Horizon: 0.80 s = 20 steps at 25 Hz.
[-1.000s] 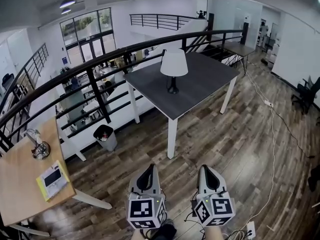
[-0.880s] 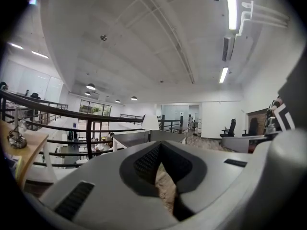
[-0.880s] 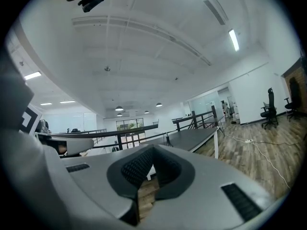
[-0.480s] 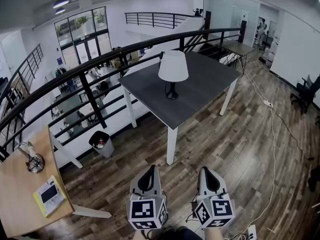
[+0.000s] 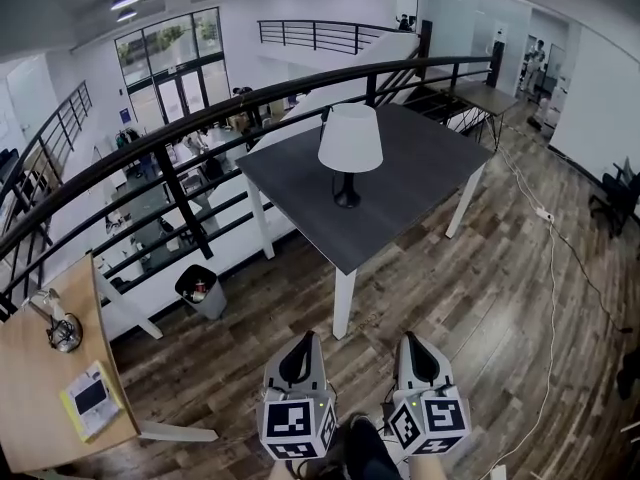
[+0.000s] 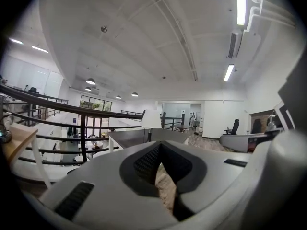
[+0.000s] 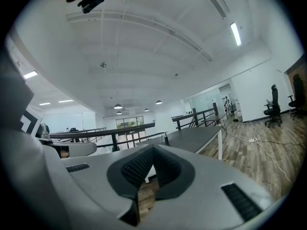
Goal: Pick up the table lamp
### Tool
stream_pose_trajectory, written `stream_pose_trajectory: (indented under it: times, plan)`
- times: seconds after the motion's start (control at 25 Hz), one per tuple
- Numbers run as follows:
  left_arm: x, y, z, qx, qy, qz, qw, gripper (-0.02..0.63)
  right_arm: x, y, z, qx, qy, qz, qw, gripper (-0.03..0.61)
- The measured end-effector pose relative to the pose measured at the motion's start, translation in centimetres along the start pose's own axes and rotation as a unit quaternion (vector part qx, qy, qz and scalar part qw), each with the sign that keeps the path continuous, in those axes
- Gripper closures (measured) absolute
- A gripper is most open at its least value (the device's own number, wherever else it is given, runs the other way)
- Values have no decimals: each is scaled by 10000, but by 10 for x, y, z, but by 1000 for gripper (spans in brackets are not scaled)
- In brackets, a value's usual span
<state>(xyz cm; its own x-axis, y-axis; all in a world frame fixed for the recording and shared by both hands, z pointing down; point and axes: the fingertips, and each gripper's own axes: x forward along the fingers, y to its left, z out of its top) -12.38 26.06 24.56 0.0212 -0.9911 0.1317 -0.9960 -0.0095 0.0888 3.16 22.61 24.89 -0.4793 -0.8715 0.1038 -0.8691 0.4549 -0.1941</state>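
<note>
**Head view, with both gripper views.** Step in hand, as judged: the approach, with no contact yet made.

The table lamp [image 5: 349, 153] stands upright on the dark table [image 5: 420, 168], at 12 o'clock from the 2 grippers and well apart from them. A stretch of plank floor [image 5: 480, 298] lies between.

The left gripper [image 5: 299, 338] and right gripper [image 5: 415, 340] are held side by side and close to level. In each gripper view the 2 jaws meet at the tips with nothing between them, so both tongs are together and empty.

**Next move, as judged.** The gap to the table must be closed, then at least 1 pair of jaws opened before it comes round the stem. A grip low on the stem seems safer than 1 on the shade.

**Materials and shapes.**
- The shade [image 5: 350, 138] is a white truncated cone, matte, and looks like fabric or paper, so it would probably dent under the pads.
- The stem and the round base [image 5: 346, 198] are dark, slim and look rigid.
- The table top is a flat grey slab on 4 white square legs.
- The grippers have smooth pale shells, and their pads are black and ribbed.
- A dark curved railing [image 5: 200, 118] runs from 9 o'clock to 1 o'clock behind the table.
- A small bin [image 5: 197, 290] sits at 10 o'clock from the left gripper.
</note>
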Motion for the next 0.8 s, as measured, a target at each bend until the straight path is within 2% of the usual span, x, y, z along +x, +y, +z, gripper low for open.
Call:
stream_pose_trajectory:
  times: [0.8]
  plan:
    - [175, -25, 29, 42, -42, 447, 9990, 591, 156, -92, 37, 67, 81, 563, 9984, 584]
